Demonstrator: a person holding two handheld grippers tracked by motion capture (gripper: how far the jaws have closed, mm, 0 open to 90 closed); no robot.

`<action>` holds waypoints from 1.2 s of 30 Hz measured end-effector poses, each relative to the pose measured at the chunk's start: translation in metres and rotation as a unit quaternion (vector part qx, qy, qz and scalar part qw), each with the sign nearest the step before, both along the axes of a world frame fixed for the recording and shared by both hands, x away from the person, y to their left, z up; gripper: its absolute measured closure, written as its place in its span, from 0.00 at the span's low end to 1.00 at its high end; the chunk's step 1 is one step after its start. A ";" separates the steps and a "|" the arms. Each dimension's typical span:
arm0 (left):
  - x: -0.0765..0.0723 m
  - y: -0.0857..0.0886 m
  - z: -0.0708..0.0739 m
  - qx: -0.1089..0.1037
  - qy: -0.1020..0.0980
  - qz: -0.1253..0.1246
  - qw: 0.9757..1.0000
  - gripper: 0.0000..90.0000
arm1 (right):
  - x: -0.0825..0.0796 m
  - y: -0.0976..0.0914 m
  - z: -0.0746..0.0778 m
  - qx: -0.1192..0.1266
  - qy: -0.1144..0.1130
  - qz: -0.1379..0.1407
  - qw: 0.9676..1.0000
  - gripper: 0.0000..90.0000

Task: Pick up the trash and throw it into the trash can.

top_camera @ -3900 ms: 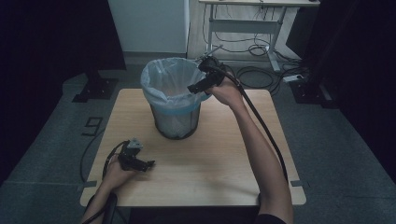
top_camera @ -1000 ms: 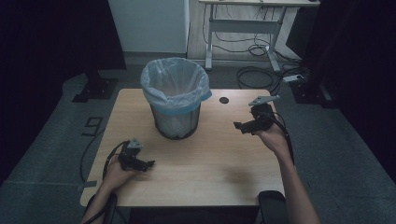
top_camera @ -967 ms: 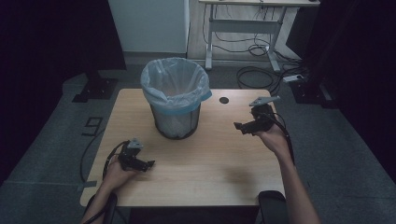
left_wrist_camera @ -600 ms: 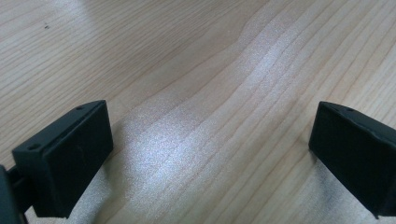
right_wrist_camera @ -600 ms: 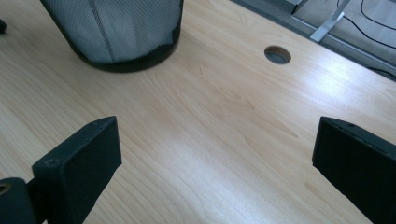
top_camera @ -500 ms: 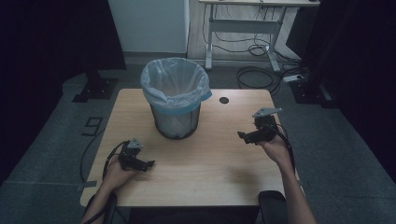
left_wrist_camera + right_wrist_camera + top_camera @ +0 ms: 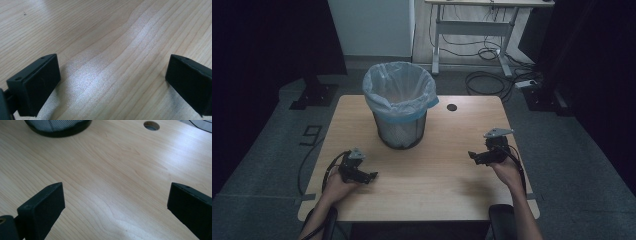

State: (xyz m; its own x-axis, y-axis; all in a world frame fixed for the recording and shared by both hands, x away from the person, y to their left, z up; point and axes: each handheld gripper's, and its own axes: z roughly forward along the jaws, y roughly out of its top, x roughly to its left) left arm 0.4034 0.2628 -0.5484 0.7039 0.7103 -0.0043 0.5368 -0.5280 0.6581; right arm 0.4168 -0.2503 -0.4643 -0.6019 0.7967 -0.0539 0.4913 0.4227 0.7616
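Pale wooden table (image 7: pixel 427 185) seen from above, lower centre of the high view. The black wire-mesh wastebasket lined with a translucent pale-blue plastic bag (image 7: pixel 400 102) is placed upright at upper centre of the tabletop, well apart from both tools; its dark base rim (image 7: pixel 58 125) is caught at the top left of the right gripper view. The left gripper (image 7: pixel 368 176) is held low at lower left, apparently resting on the wood, jaws spread wide with nothing between them (bare grain alone is seen between the black pads (image 7: pixel 37 83)). The right gripper (image 7: pixel 473 155) is held at right of centre, close over the table, jaws likewise wide apart and empty, pointed roughly toward the basket side. A round cable hole (image 7: pixel 452 107) is noted in the board just right of the basket. Judged: nothing is left on the table to be binned, so both tools appear to be settling to rest. To be done well, the right gripper should be lowered gently, kept clear of the bag's overhanging edge, and its cable kept from being dragged across the basket.
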 end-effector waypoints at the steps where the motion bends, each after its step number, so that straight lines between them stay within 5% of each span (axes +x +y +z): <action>1: 0.000 0.000 0.000 0.000 0.000 0.000 1.000 0.00 | -0.002 -0.002 -0.007 -0.003 0.002 -0.005 1.000 0.01; 21: 0.000 0.000 0.000 0.000 0.000 0.000 1.000 0.00 | -0.011 0.001 -0.069 -0.022 0.036 -0.001 0.999 0.00; 28: 0.000 0.000 0.000 0.000 0.000 0.000 1.000 0.00 | -0.010 0.010 -0.079 -0.045 0.053 0.005 0.998 0.00; 36: 0.000 0.000 0.000 0.000 0.000 0.000 1.000 0.00 | -0.013 0.009 -0.091 -0.004 0.053 0.004 0.999 0.00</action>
State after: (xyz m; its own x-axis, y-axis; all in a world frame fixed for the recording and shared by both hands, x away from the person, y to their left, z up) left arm 0.4033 0.2628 -0.5484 0.7035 0.7107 -0.0041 0.5370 -0.5278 0.6581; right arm 0.4041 -0.2410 -0.5551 -0.6106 0.7919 0.0037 0.5652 0.4324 0.7026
